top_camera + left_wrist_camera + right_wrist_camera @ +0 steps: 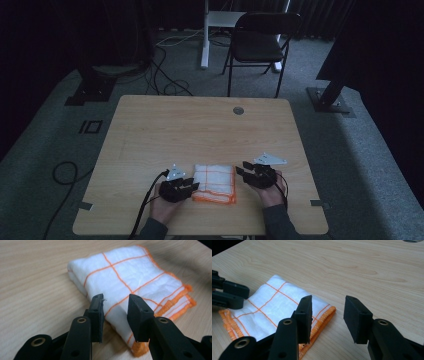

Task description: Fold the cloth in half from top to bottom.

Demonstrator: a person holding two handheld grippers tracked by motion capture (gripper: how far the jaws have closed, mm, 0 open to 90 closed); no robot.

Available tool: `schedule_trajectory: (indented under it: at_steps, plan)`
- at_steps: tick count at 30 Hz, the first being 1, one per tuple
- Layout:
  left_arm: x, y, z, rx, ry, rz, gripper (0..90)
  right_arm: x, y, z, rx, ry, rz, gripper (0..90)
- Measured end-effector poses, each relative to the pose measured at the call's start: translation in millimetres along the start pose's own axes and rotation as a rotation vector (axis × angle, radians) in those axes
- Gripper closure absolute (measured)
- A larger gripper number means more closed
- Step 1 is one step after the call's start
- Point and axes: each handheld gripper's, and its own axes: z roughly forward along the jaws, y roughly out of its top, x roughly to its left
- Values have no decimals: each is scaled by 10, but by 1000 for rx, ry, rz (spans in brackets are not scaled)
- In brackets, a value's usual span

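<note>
A folded white cloth [215, 182] with orange grid lines and an orange hem lies on the wooden table [200, 130] near its front edge. My left gripper [192, 186] sits at the cloth's left side, open. In the left gripper view the jaws [115, 312] stand apart just short of the cloth's [130, 277] folded edge, pads off it. My right gripper [244, 167] is at the cloth's right side, also open. Its own view shows the gripper [328, 315] just past the cloth's [274, 305] hemmed corner with bare table between the jaws, and the left gripper [229, 293] across the cloth.
A round cable hole [238, 110] sits near the table's far edge. Beyond the table stand a black folding chair [260, 42] and a white stand [207, 30]. Cables [65, 172] lie on the grey carpet at the left.
</note>
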Motion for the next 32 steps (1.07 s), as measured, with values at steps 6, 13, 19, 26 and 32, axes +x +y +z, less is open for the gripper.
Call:
schedule_trajectory:
  at_steps: [6, 13, 19, 26, 32]
  plan:
    - [15, -47, -38, -8, 7, 10, 649, -43, -12, 10, 6, -14, 3, 575]
    - [117, -19, -108, -35, 34, 7, 638, -109, -63, 20, 8, -26, 21, 568]
    - [260, -26, -153, -42, 85, -5, 636, -150, -121, 50, 21, -64, 16, 565]
    - [389, -40, -177, -44, 135, -11, 631, -202, -199, 88, 33, -161, -32, 559]
    - [435, -41, -190, -47, 159, -17, 630, -269, -220, 96, 53, -218, -61, 555]
